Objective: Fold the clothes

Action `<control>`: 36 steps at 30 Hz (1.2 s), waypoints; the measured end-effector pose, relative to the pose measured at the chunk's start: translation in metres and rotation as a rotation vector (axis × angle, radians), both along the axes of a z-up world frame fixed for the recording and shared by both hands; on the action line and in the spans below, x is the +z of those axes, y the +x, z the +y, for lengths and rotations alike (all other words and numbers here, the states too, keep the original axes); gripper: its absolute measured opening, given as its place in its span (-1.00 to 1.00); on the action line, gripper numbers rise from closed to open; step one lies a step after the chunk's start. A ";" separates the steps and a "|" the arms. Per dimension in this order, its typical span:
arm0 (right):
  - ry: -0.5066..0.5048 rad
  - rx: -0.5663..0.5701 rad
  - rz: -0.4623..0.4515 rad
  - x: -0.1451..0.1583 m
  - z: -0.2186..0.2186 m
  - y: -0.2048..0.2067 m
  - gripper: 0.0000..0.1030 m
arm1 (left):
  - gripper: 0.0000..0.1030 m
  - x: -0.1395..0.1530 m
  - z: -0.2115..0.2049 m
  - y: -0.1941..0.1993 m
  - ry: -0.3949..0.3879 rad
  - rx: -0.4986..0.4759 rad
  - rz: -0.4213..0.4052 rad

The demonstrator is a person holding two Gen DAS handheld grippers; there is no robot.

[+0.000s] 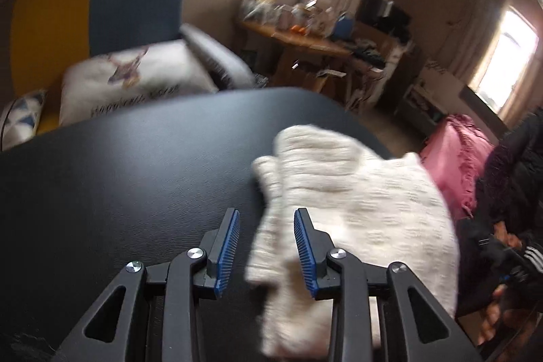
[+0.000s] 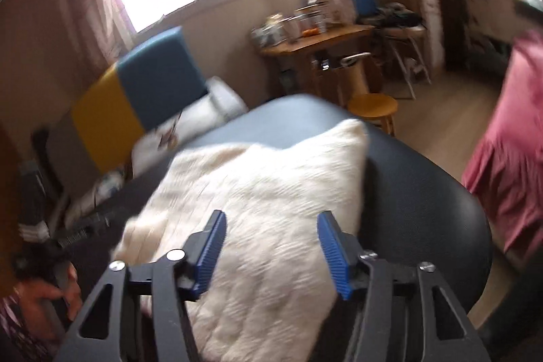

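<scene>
A cream knitted sweater [image 2: 258,212] is seen bunched into a rough folded block on the black table [image 1: 118,165], toward its right-hand side as viewed from the left wrist, with one corner reaching close to the table's far rounded edge. In the left wrist view a narrow flap of the knit [image 1: 271,246] lies between the blue ribbed pads of the left gripper [image 1: 266,251], whose jaws are spread and are not closed on the cloth. The right gripper [image 2: 273,251] is held above the broad middle of the garment, its jaws likewise spread wide with nothing pinched. Both views are blurred, so contact between pads and knit cannot be judged.

Several risks may be expected. If only the thin flap were pinched, the loose knit could be stretched or the fold pulled apart. A pad could be snagged in the open weave. Since the sweater lies near the table's edge, it could be dragged off toward the pink cloth [image 2: 509,138] beside the table. Behind the table a blue and yellow armchair [image 1: 101,9] is visible.
</scene>
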State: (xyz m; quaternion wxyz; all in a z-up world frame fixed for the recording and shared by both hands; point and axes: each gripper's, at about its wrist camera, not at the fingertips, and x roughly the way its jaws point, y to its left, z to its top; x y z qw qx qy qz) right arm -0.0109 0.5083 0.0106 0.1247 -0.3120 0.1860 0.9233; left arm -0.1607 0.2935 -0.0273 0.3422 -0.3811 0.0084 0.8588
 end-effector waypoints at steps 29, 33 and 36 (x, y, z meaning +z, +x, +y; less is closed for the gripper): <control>-0.081 0.208 0.018 0.021 0.010 -0.006 -0.63 | -0.32 -0.014 -0.024 0.050 0.045 -0.030 0.083; -0.105 0.463 -0.076 0.010 -0.031 -0.070 -0.78 | -0.32 -0.026 -0.013 0.065 0.004 -0.056 0.096; -0.010 0.550 -0.195 -0.008 -0.064 -0.105 -0.78 | -0.35 -0.045 -0.016 0.063 -0.026 -0.036 0.023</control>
